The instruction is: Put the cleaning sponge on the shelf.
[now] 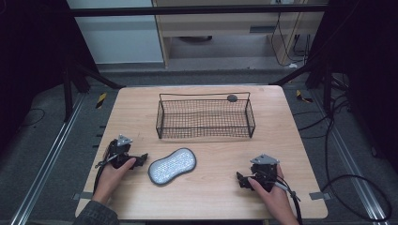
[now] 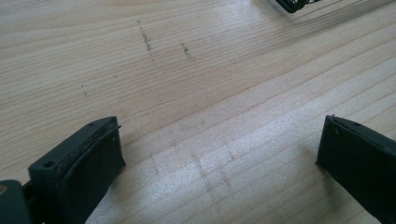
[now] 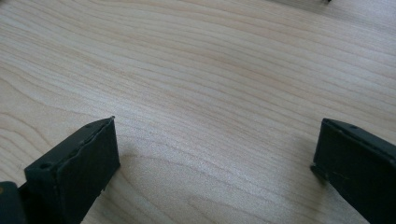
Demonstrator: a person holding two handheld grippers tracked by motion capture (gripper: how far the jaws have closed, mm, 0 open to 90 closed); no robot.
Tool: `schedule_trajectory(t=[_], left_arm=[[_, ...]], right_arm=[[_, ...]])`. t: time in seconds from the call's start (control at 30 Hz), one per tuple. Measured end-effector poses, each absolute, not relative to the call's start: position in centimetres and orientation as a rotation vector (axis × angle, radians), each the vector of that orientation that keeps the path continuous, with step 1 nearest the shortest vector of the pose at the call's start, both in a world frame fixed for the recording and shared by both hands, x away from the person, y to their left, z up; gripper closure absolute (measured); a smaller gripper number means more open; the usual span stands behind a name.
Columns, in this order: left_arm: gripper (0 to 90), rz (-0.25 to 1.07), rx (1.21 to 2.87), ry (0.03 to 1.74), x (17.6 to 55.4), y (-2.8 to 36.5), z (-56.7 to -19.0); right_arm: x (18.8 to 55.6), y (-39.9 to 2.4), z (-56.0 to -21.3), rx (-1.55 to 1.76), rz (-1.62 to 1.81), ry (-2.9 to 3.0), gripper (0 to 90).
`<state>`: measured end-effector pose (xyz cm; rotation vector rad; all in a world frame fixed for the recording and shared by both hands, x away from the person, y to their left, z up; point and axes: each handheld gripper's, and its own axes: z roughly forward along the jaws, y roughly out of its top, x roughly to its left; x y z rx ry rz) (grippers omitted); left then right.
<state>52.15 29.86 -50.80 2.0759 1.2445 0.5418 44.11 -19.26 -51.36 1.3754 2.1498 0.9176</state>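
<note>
the left gripper (image 1: 123,154) rests low on the wooden table (image 1: 211,197), jaws spread wide with only bare wood between them. just to its right lies a grey, peanut-shaped pad (image 1: 172,166), apart from it. the right gripper (image 1: 257,176) sits well right of the pad, jaws likewise apart over bare wood. beyond both stands a black wire basket (image 1: 205,117), a small dark thing, perhaps a knob, on its far rim.

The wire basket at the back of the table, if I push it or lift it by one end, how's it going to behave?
The wire basket is open mesh on a thin frame, so it is probably light for its size and would likely slide on the smooth wooden table. It sits wide and low, so tipping seems unlikely. Its frame looks rigid, so it should lift without sagging.
</note>
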Motion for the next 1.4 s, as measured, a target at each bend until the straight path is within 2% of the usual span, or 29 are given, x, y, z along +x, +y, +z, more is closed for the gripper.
schedule_trajectory(t=[0.43,0.67,1.13,1.4], left_arm=[[0.0,0.542,2.078,1.242,52.1,29.9,-50.8],[3.3,0.534,2.060,1.234,51.8,29.7,-50.1],[3.9,0.536,2.081,1.084,50.5,27.1,-47.1],[3.4,0.502,2.151,1.008,49.7,25.0,-46.2]], right_arm=[[44.2,-19.2,-51.4,1.379,0.912,2.144,0.3],[44.2,-19.1,-51.4,1.378,0.913,2.144,0.3],[44.2,-19.1,-51.4,1.382,0.913,2.144,0.3],[44.3,-19.0,-51.4,1.382,0.915,2.143,0.4]])
